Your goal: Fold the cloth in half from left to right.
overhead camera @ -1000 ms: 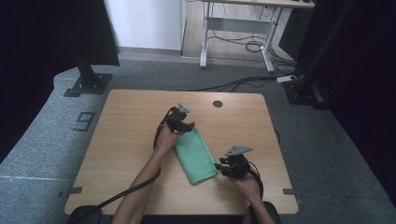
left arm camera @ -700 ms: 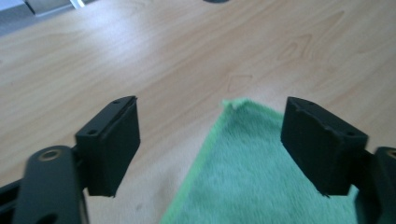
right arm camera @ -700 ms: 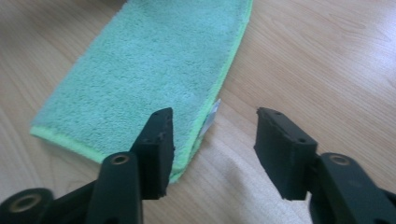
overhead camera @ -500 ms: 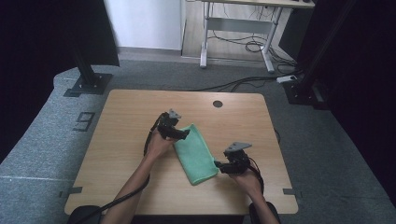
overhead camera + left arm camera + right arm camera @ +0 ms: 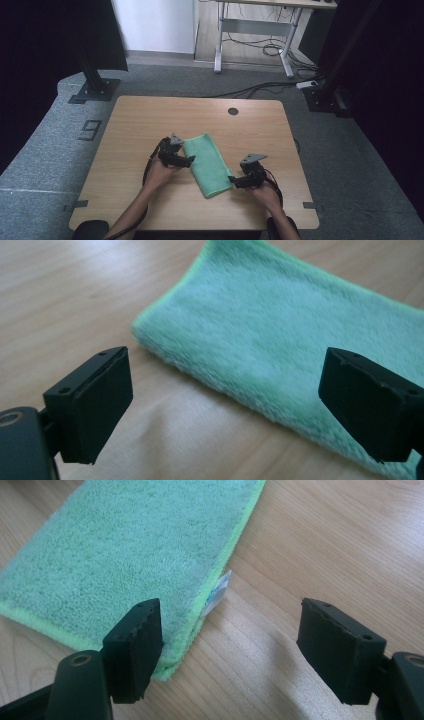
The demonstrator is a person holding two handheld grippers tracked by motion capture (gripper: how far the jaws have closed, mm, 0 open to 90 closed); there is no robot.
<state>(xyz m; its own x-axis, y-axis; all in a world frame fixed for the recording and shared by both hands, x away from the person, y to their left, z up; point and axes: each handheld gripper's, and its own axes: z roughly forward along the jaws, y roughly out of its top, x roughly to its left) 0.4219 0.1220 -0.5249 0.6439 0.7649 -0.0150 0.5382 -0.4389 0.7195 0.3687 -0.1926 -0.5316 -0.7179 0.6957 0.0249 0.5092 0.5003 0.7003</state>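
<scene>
A green cloth (image 5: 207, 162), folded into a long strip, lies flat on the wooden table (image 5: 145, 120). My left gripper (image 5: 189, 161) sits at the strip's left long edge. In the left gripper view the cloth (image 5: 280, 325) lies ahead of the gripper (image 5: 227, 385), which is open with bare wood between its pads. My right gripper (image 5: 233, 179) is at the strip's near right corner. In the right gripper view it (image 5: 232, 625) is open, with the cloth's corner (image 5: 130, 545) and a white label (image 5: 220, 592) just ahead. Both pairs of jaws have just been opening, and no pad presses on the cloth.
A round cable hole (image 5: 233, 111) sits near the table's far edge. Beyond the table are grey carpet, a black stand base (image 5: 95, 90) at the far left and a desk frame with cables (image 5: 255, 45).
My left gripper has drawn back from the cloth's far end toward the person, along its left edge. The right gripper has stayed at the near right corner.
</scene>
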